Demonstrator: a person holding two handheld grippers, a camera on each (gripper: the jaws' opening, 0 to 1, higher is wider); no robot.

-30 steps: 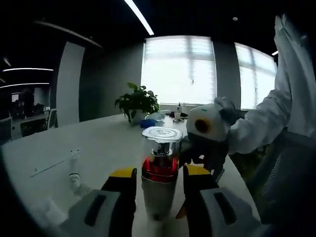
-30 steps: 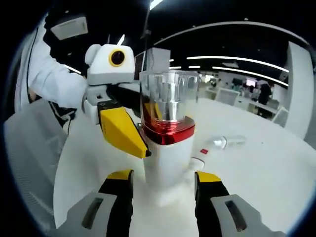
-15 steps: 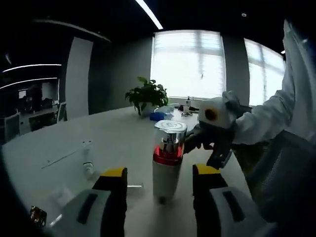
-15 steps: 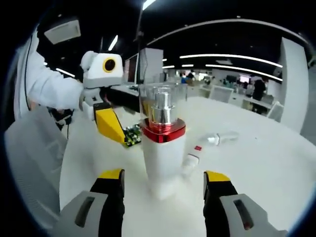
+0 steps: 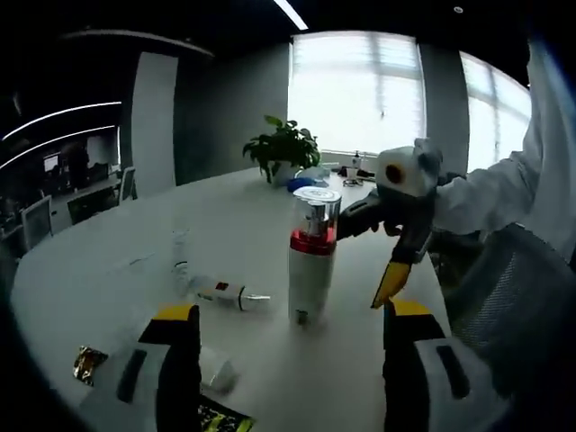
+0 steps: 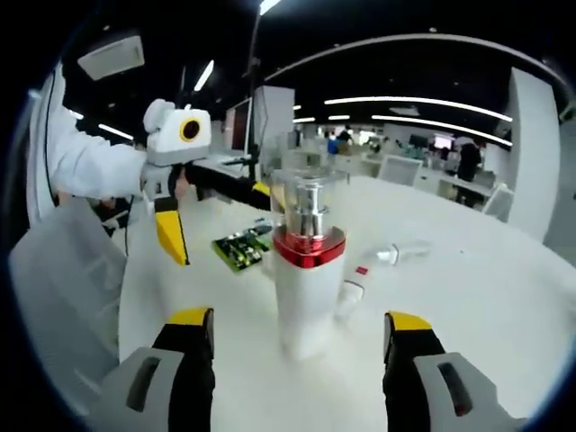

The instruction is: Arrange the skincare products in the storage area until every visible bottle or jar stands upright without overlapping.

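Note:
A white pump bottle (image 5: 311, 270) with a red band and clear cap stands upright on the white table (image 5: 108, 270), free of both grippers. My left gripper (image 5: 292, 351) is open, its jaws wide apart and short of the bottle. From the opposite side my right gripper (image 6: 299, 351) is open too, with the same bottle (image 6: 308, 274) ahead of its jaws. A small white tube (image 5: 227, 294) lies on its side beside the bottle. A clear bottle (image 6: 405, 253) lies flat farther off.
A green sachet (image 6: 241, 247) lies flat near the bottle, and a gold foil packet (image 5: 88, 363) lies near the table edge. A grey mesh chair (image 5: 508, 297) stands at the table's side. A potted plant (image 5: 286, 148) sits at the far end.
Both grippers have drawn back from the pump bottle and their jaws have spread wider. The bottle stays upright in place.

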